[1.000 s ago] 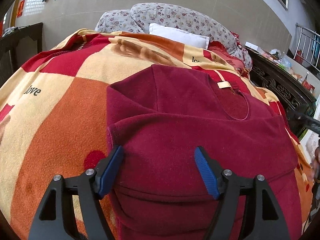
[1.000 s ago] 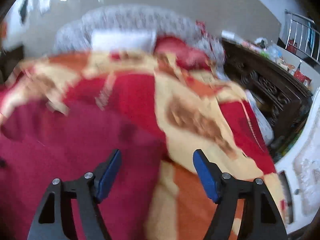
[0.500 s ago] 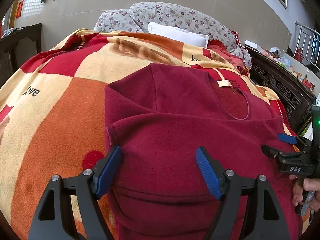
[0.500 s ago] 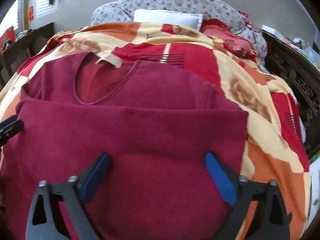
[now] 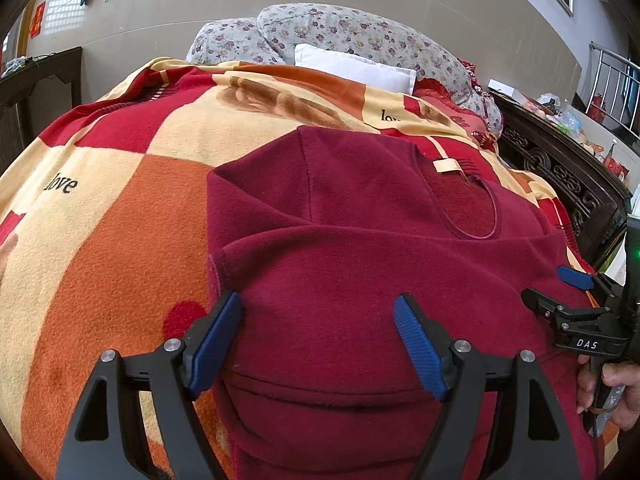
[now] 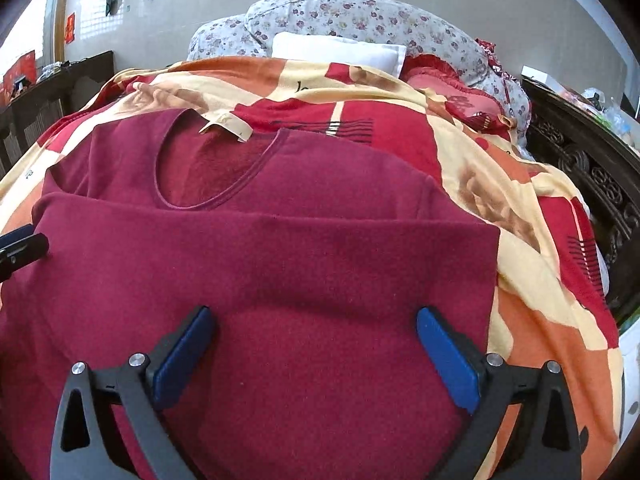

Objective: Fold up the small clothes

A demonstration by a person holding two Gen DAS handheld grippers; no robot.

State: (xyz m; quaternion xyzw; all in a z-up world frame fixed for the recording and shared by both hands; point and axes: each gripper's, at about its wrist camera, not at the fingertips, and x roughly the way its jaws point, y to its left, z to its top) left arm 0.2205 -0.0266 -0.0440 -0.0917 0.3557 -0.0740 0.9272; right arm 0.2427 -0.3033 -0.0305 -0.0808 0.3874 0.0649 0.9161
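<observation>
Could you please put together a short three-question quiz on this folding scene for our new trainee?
1. True or false: the left gripper is shut on the maroon top.
2. Multiple choice: what does the maroon top lie on? A) a bare wooden table B) the patchwork blanket C) a tiled floor
3. Fill in: at the head of the bed, in front of the floral quilt, lies a ______ pillow.

Key
1. False: both of its blue pads stand wide apart over the cloth, as do those of the right gripper.
2. B
3. white
</observation>
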